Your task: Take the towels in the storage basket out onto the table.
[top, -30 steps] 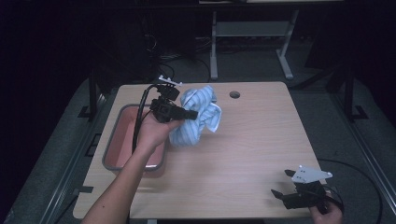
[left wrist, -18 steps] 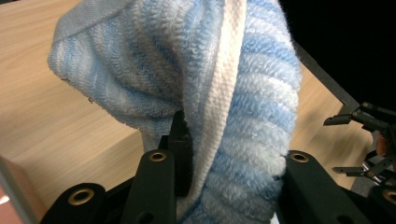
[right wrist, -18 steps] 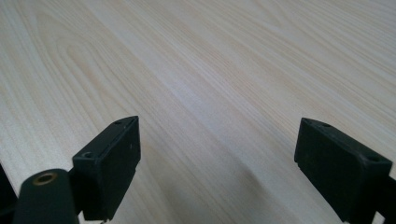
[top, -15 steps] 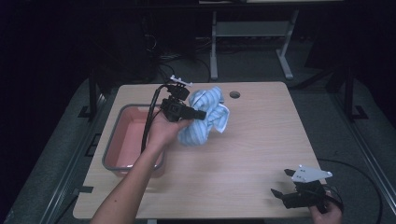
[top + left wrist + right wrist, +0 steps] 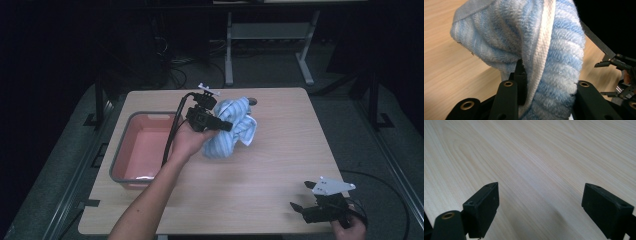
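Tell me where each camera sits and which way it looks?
High view: above the person's side, looking forward and down on the table; forearms, both claws.
Left gripper view: rides on the left claw, looking along its jaws at the blue towel they pinch.
Right gripper view: rides on the right claw, looking at bare tabletop between open jaws.
Shared: the high and left gripper views both show the towel and the right claw.
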Demonstrator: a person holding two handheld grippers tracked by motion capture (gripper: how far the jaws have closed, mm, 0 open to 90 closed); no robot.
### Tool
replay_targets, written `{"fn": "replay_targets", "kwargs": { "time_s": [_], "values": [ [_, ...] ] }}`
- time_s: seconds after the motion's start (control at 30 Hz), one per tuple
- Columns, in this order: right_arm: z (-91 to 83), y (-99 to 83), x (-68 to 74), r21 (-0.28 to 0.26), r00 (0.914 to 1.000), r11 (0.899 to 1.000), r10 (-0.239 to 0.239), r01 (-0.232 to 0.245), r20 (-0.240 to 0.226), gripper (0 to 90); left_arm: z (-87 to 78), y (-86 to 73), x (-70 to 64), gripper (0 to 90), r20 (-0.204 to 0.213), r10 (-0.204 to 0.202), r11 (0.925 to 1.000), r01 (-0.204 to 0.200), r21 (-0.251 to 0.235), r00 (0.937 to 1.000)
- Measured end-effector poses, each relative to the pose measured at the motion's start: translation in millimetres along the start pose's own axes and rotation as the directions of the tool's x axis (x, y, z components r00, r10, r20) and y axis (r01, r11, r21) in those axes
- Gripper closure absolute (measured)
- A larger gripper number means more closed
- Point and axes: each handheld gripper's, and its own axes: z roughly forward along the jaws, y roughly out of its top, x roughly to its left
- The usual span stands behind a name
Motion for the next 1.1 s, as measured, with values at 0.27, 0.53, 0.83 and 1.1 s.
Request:
{"fn": "replay_targets", "kwargs": {
  "time_s": [0.27, 0.53, 0.83, 1.1],
  "values": [
    [0.9, -2.0, 1.7, 0.000, 0.9998, 1.000, 0.016, -0.016, -0.007, 13.8, 14.4, 2.8, -4.2, 67.9, 0.016, 0.004, 0.9999, -0.004, 0.010, 0.9999],
    [0.4, -3.8, -0.1, 0.002, 0.9999, 1.000, 0.013, -0.013, -0.009, 13.8, 36.2, 7.0, -8.6, 67.6, 0.050, -0.012, 0.9999, 0.012, 0.004, 0.9987],
    [-1.0, -4.8, 0.8, 0.001, 0.9995, 1.000, 0.028, -0.028, -0.014, 13.9, 58.1, 8.2, -13.2, 67.5, 0.054, -0.002, 0.9995, 0.000, 0.031, 0.9986],
    [-1.5, -5.8, -0.2, -0.007, 0.9995, 1.000, 0.026, -0.027, -0.017, 13.9, 76.0, 6.9, -11.7, 67.5, 0.047, -0.023, 0.9988, 0.021, 0.044, 0.9986]
  ]
}}
